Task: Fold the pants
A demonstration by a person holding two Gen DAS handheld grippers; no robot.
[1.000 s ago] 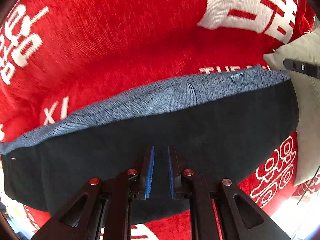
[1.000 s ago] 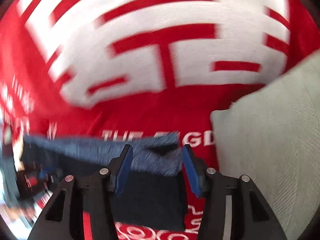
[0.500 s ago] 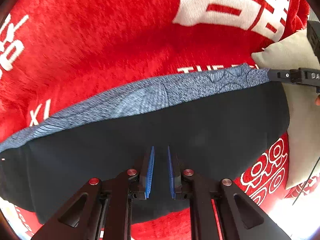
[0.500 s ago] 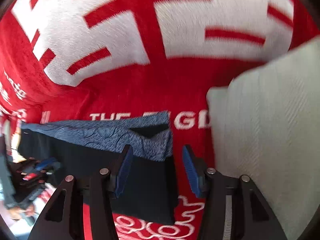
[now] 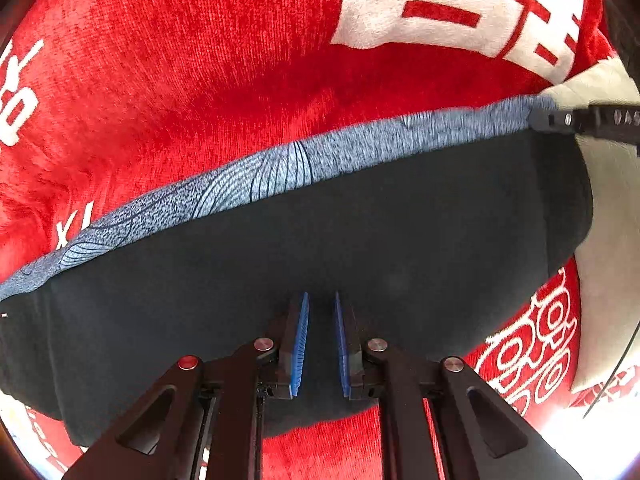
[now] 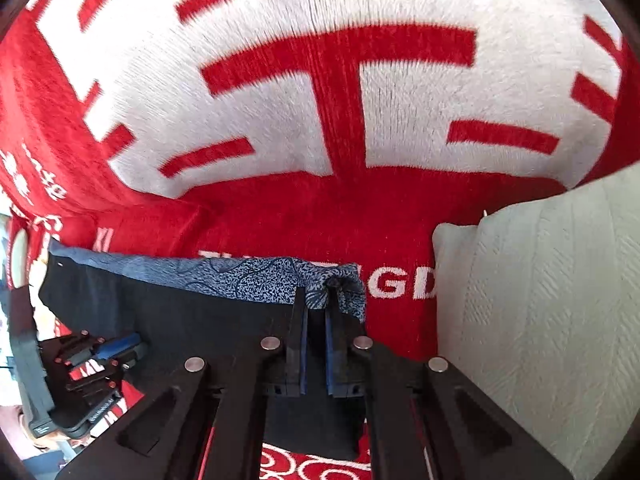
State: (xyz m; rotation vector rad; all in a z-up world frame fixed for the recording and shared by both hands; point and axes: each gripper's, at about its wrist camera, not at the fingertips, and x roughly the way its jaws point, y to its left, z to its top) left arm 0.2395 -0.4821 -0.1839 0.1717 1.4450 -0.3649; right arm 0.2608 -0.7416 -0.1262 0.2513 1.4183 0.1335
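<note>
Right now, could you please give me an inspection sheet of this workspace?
Surface: red blanket with white lettering.
Job's things: dark pants, blue patterned band along the far edge.
Clutter: pale cushion right of the pants.
Grippers: left gripper over the pants, fingers narrowly apart, gripping nothing; right gripper shut on the band's right corner.
Cables: thin dark cable at right.
Surroundings: nothing seen.
</note>
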